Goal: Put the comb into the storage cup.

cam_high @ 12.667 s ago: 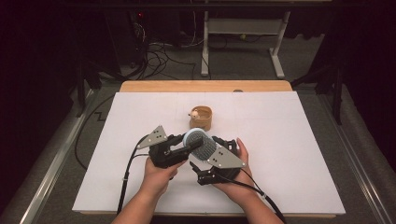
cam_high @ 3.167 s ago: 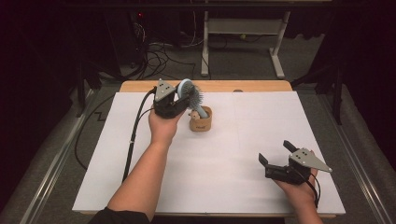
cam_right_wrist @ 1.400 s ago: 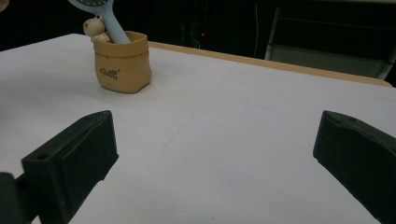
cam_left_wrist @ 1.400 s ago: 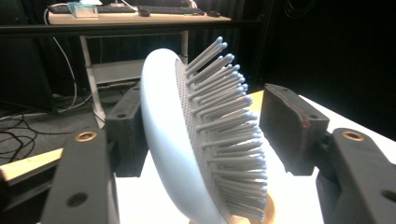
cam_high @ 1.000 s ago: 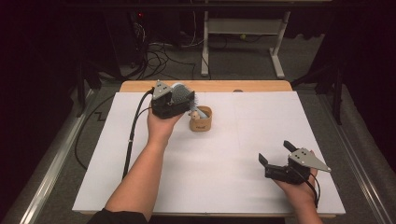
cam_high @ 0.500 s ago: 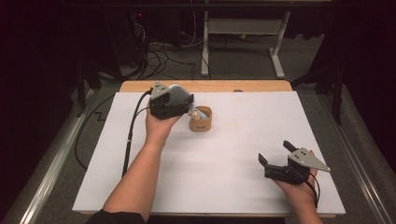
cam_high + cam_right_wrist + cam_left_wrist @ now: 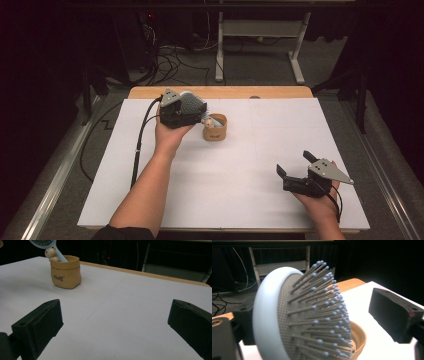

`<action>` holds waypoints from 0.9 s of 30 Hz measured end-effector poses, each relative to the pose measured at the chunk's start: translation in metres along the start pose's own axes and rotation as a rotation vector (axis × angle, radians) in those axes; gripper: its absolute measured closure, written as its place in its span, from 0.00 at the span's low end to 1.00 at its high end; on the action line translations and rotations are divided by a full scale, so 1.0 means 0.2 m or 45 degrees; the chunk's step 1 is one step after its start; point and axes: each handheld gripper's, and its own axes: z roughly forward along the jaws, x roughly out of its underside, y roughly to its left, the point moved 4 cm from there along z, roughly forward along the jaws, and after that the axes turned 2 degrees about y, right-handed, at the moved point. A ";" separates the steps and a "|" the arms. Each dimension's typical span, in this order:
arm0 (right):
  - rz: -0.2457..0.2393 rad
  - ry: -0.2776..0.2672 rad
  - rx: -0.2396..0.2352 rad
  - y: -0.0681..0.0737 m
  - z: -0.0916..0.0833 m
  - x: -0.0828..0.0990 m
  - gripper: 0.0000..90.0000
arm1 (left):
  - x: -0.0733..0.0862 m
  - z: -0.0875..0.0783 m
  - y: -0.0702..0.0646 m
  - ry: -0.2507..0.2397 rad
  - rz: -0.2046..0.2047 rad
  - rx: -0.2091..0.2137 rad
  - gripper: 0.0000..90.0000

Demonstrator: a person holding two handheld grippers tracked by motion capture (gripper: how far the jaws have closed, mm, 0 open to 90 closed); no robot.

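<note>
Since a few seconds ago the left gripper (image 7: 192, 111) has sunk toward the one tan sack-shaped ceramic pot (image 7: 215, 128), its jaws just opening around the single pale-blue round bristle hairbrush (image 7: 312, 315), whose handle stands in the pot. One right gripper (image 7: 292, 172) rests near the white table's (image 7: 240, 200) front right, jaws spread on nothing.

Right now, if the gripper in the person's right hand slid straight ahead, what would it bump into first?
Probably nothing soon: the right gripper points across the bare white table. The tan pot sits left of that line, though depth is uncertain.

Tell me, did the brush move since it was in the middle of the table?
Yes. The brush went away from the person, from in front of the pot to lean in it, handle down, between the left gripper's just-opened jaws.
</note>
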 end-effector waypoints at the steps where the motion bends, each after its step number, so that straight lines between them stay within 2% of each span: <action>1: 0.000 0.000 0.000 0.00 0.00 0.00 0.00 | 0.00 0.00 0.00 0.004 0.001 0.001 0.09; 13: -0.005 0.000 0.000 0.00 0.00 0.00 0.00 | 0.01 0.00 0.00 0.012 0.005 0.005 0.02; 27: -0.008 0.001 0.000 0.00 0.00 0.00 0.00 | 0.01 -0.04 0.01 -0.002 -0.004 0.024 0.00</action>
